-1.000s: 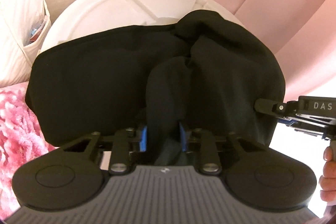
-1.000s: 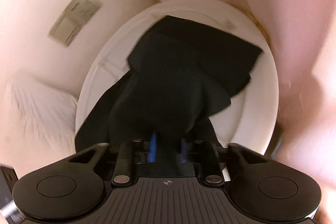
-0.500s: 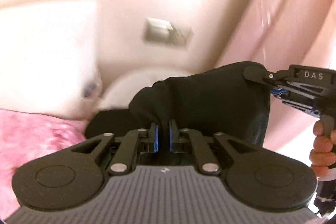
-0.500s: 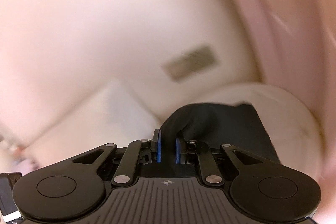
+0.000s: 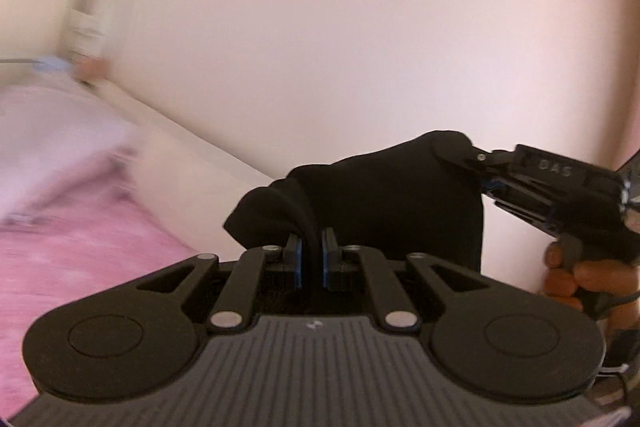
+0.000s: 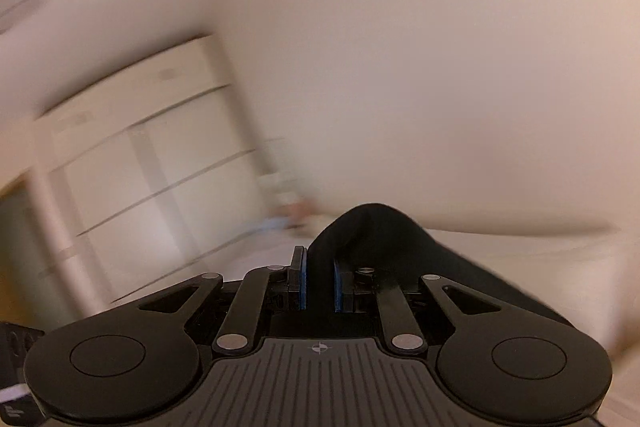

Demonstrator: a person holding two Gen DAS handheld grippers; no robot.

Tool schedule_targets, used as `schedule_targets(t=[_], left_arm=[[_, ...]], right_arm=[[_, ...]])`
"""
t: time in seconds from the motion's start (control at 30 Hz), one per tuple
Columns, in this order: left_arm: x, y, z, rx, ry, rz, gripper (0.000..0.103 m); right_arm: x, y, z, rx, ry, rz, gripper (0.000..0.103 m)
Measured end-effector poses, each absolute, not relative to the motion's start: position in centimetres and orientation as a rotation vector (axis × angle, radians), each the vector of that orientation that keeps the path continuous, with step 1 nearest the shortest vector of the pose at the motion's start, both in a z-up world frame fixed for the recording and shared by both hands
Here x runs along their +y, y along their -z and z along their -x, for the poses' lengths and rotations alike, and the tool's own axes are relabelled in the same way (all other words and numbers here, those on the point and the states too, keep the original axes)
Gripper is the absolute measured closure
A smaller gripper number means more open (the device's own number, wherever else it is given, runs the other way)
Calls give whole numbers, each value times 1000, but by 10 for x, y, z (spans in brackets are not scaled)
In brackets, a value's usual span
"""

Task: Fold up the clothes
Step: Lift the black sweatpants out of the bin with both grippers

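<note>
A black garment (image 5: 384, 195) hangs in the air, stretched between my two grippers. My left gripper (image 5: 311, 255) is shut on one edge of it, the cloth pinched between its blue pads. In the left wrist view my right gripper (image 5: 486, 171) grips the far upper corner, with a hand (image 5: 576, 279) on its handle. In the right wrist view my right gripper (image 6: 319, 281) is shut on a fold of the black garment (image 6: 372, 231), which drapes away to the right. Both grippers point about level, and the lower part of the garment is hidden behind them.
A pink fluffy blanket (image 5: 80, 243) lies on the bed at the lower left. A plain pale wall (image 5: 360, 27) fills the background. A cream wardrobe (image 6: 152, 163) stands at the left in the right wrist view. Both views are motion-blurred.
Both grippers have lifted the black garment off the round white table, which has dropped out of view. The views have swung up from the table to the wall.
</note>
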State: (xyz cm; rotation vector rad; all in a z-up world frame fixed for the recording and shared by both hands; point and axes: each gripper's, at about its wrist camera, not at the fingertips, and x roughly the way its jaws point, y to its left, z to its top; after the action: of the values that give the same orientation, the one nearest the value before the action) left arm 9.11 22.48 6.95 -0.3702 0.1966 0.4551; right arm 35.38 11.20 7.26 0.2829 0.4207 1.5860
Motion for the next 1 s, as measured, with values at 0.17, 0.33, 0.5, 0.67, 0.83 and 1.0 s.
schedule_targets(t=[0.17, 0.33, 0.5, 0.67, 0.83, 1.0], left_arm=[[214, -96, 43, 89, -733, 381, 97], [204, -89, 166, 53, -971, 483, 97], [218, -17, 255, 245, -1201, 810, 96], [208, 58, 305, 444, -1267, 989, 96], [192, 93, 312, 645, -1319, 1020, 96], [177, 120, 315, 751, -1399, 1036, 96]], right_arm=[[196, -118, -219, 348, -1970, -244, 92], [256, -153, -26, 252, -2451, -61, 89], [301, -138, 91, 415, -2554, 268, 35], [346, -57, 115, 754, -2368, 494, 35], [360, 14, 126, 940, -2156, 735, 35], [323, 65, 135, 849, -2043, 965, 35]])
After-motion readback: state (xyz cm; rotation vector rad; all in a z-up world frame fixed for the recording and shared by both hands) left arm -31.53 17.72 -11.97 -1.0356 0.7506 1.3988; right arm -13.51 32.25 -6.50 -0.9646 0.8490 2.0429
